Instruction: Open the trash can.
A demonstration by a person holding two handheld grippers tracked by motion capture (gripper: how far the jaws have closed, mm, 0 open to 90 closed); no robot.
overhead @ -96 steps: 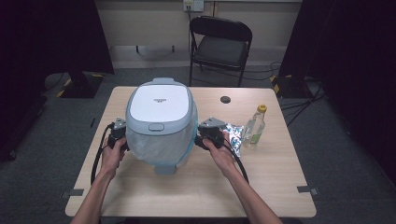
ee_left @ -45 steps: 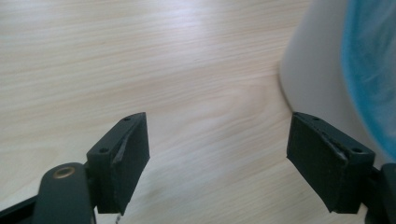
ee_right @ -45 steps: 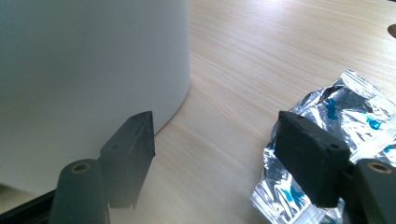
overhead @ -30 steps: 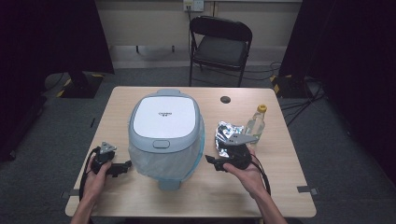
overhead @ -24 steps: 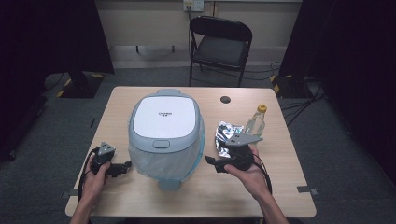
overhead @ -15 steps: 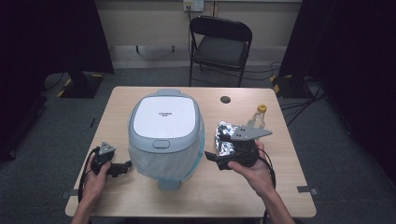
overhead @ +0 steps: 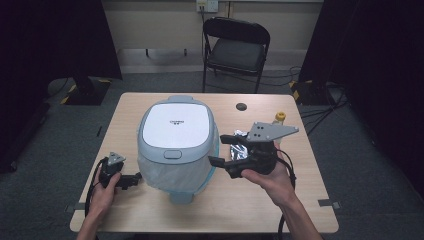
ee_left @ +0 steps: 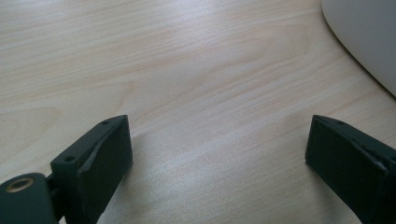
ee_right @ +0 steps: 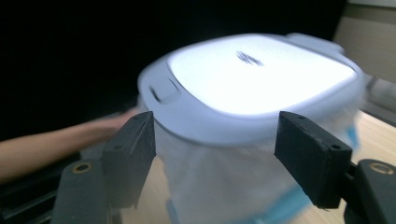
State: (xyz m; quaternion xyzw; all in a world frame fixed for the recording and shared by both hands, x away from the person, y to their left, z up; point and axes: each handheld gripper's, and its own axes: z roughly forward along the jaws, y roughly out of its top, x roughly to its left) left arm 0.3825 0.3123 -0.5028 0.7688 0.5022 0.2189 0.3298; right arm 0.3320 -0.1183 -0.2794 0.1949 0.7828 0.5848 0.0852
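Overhead and gripper-mounted views of a light wooden table (overhead: pixel 150 107). At centre stands a pale blue-grey lidded bin with a white flat lid panel and a translucent plastic liner bag hanging over its sides (overhead: pixel 176 142); its lid is closed.

The left gripper (overhead: pixel 131 181) lies low at the table surface, held by the person's left hand (overhead: pixel 102 192), with the bin just to the right of its jaws and apart from them. In the left gripper view the two black jaws stand wide apart over bare wood, nothing between them; a curved edge of the bin's wall (ee_left: pixel 362 39) shows beyond and right of the right jaw. These jaws have just been opening.

The right gripper (overhead: pixel 216 162) is raised above the table in the person's right hand (overhead: pixel 267 172), its jaws pointing left toward the bin's side, close to the liner without touching it. In the right gripper view the jaws are spread wide and empty, framing the bin (ee_right: pixel 252 93) ahead of them, with the person's left forearm (ee_right: pixel 56 140) visible past the left jaw. These jaws have just been closing a little, with nothing between them.

Behind the right gripper lie a crumpled silver foil packet (overhead: pixel 239 145) and a clear bottle with a yellow cap (overhead: pixel 280 117). A small dark round disc (overhead: pixel 242 106) lies farther off on the table, and a black folding chair (overhead: pixel 235 50) stands beyond it.
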